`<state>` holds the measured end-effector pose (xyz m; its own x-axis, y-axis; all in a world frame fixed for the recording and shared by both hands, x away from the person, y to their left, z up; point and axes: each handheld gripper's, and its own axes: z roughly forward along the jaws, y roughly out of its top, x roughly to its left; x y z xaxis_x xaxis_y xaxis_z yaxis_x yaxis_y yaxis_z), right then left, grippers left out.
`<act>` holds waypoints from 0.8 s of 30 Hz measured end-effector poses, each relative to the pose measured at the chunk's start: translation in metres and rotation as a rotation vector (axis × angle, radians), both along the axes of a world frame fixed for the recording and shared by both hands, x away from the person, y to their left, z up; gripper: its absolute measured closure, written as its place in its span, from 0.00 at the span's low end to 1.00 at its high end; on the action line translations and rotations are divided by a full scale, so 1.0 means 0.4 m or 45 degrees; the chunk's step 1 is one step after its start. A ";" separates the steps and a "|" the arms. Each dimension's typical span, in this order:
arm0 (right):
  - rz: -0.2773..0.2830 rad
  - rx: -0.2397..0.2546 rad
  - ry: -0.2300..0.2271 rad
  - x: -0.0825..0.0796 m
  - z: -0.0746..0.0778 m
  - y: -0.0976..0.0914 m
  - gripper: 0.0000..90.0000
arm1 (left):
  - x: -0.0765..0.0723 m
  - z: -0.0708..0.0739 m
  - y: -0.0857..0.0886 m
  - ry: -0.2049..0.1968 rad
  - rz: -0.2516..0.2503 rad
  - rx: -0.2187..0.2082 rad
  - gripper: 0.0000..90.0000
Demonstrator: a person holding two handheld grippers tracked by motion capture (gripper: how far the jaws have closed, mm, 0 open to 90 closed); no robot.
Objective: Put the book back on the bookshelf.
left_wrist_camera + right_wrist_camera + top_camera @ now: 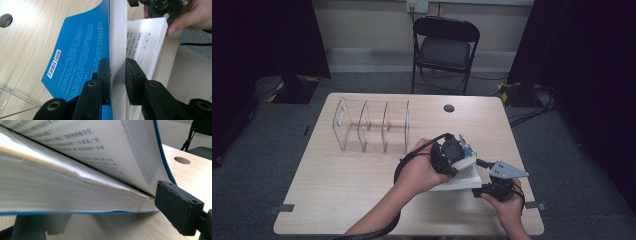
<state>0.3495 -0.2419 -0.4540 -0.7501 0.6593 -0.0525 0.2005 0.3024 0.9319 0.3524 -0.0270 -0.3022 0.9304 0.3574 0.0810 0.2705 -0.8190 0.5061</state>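
A clear plastic rack (372, 126) with three slots is seen standing empty toward the far left of the table (337, 200), well apart from the work. Nearer the front right corner, a book (460, 177) with a blue cover is lying on the table, partly opened. A thick block of its pages, with the blue back cover bent away beside it, is clamped between the closed jaws of the left gripper (457, 152), as the left gripper view confirms (117, 75). The right gripper (497, 187) is set at the book's right end; the lower stack of pages lies between its two jaws (107, 220), but whether they press on it cannot be told. By judgement, the book is gripped but not yet lifted; carrying it to the rack remains outstanding.
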 end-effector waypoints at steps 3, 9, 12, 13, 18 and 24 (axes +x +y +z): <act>0.001 0.003 -0.016 0.001 0.003 0.000 0.19 | 0.001 0.002 0.002 0.006 -0.002 -0.009 0.85; 0.013 0.004 -0.035 0.003 0.012 0.001 0.19 | 0.000 0.010 0.004 -0.001 -0.013 -0.010 0.85; 0.018 0.003 -0.041 0.004 0.016 0.000 0.19 | 0.000 0.015 0.004 0.001 -0.011 -0.012 0.85; 0.018 0.004 -0.044 0.004 0.017 0.001 0.19 | 0.001 0.017 0.004 0.000 -0.014 -0.011 0.85; 0.018 0.004 -0.052 0.004 0.024 0.001 0.19 | 0.002 0.027 0.002 -0.002 -0.022 0.009 0.85; 0.031 0.019 -0.052 0.003 0.031 -0.002 0.19 | 0.002 0.039 -0.001 -0.003 -0.039 0.016 0.85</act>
<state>0.3509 -0.2425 -0.4417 -0.7634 0.6418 -0.0733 0.1552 0.2923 0.9436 0.3532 -0.0274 -0.2867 0.9406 0.3278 0.0878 0.2440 -0.8330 0.4965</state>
